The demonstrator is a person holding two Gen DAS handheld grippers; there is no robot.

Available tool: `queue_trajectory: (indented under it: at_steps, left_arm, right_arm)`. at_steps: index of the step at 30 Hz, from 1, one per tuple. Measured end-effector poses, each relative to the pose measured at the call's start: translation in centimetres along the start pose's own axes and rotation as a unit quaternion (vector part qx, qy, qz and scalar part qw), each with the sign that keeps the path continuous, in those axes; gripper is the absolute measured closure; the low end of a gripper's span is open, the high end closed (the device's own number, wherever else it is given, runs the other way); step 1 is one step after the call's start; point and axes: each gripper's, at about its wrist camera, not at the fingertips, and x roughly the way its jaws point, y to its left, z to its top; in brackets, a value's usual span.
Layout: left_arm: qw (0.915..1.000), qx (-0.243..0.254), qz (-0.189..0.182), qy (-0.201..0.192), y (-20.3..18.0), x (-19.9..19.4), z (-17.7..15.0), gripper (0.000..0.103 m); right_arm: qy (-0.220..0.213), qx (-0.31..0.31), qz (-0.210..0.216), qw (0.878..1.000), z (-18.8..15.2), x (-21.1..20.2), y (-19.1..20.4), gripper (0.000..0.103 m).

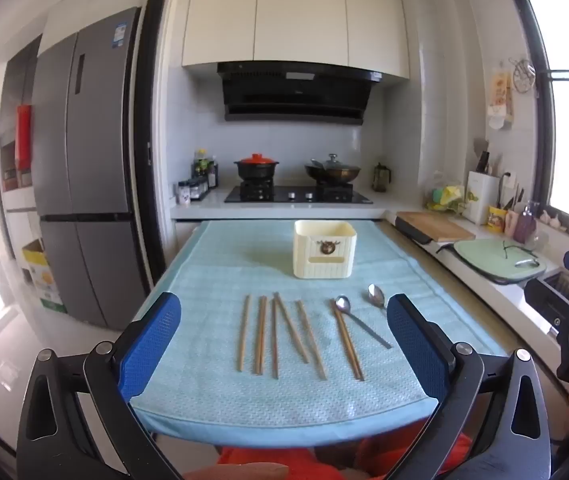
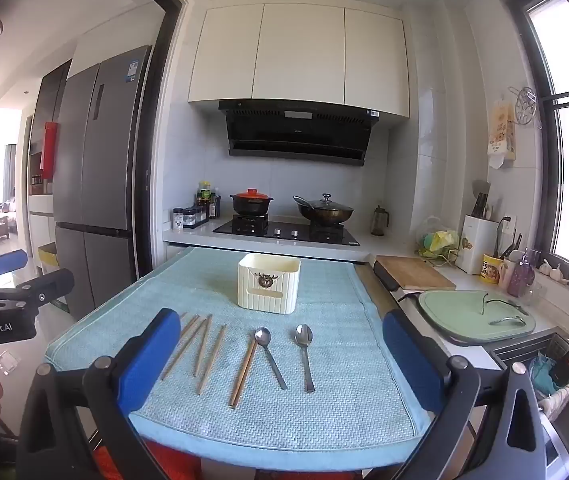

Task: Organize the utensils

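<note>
Left wrist view: our left gripper (image 1: 284, 344) hangs spread and empty at lower center; the right gripper (image 2: 280, 354) likewise. Chopsticks (image 1: 280, 336) and two spoons (image 2: 286, 356) lie mid-frame on the cloth (image 1: 212, 280), the holder (image 1: 324, 249) above them. We judge it best to pinch one chopstick pair mid-length, then lower it upright into the holder.

The cloth (image 2: 324, 412) lies bare between its near edge and the chopsticks (image 1: 280, 336) and two spoons (image 2: 284, 356). Beyond them a strip stays open before the cream holder (image 2: 268, 286), which alone blocks the middle; both sides of it are open.
</note>
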Motion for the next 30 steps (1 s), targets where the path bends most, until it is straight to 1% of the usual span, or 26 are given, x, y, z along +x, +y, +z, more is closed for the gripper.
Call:
queue_trajectory:
  at_steps: [1, 7, 8, 12, 20, 30]
  left_arm:
    - [1.0, 0.0, -0.001, 0.001, 0.0, 0.0, 0.0, 0.0]
    - [1.0, 0.002, -0.002, 0.004, 0.1, -0.2, 0.0, 0.0]
    - [1.0, 0.002, -0.003, 0.003, 0.3, -0.3, 0.7, 0.0]
    - [1.0, 0.006, -0.003, 0.005, -0.3, -0.1, 0.3, 0.0]
    - [0.9998, 0.009, -0.006, 0.015, -0.7, 0.3, 0.4, 0.0]
    - [0.9998, 0.011, -0.006, 0.018, -0.8, 0.3, 0.2, 0.0]
  right_arm:
    - [0.007, 0.0, 0.001, 1.0, 0.0, 0.1, 0.0, 0.0]
    - [0.004, 0.0, 0.0, 1.0, -0.1, 0.1, 0.0, 0.0]
    - [0.004, 0.0, 0.0, 1.0, -0.1, 0.1, 0.0, 0.0]
    - [0.004, 0.001, 0.001, 1.0, -0.1, 0.1, 0.0, 0.0]
    - [0.003, 0.002, 0.001, 1.0, -0.1, 0.2, -0.2, 0.0]
    - [0.005, 0.004, 0.002, 1.0, -0.4, 0.4, -0.2, 0.0]
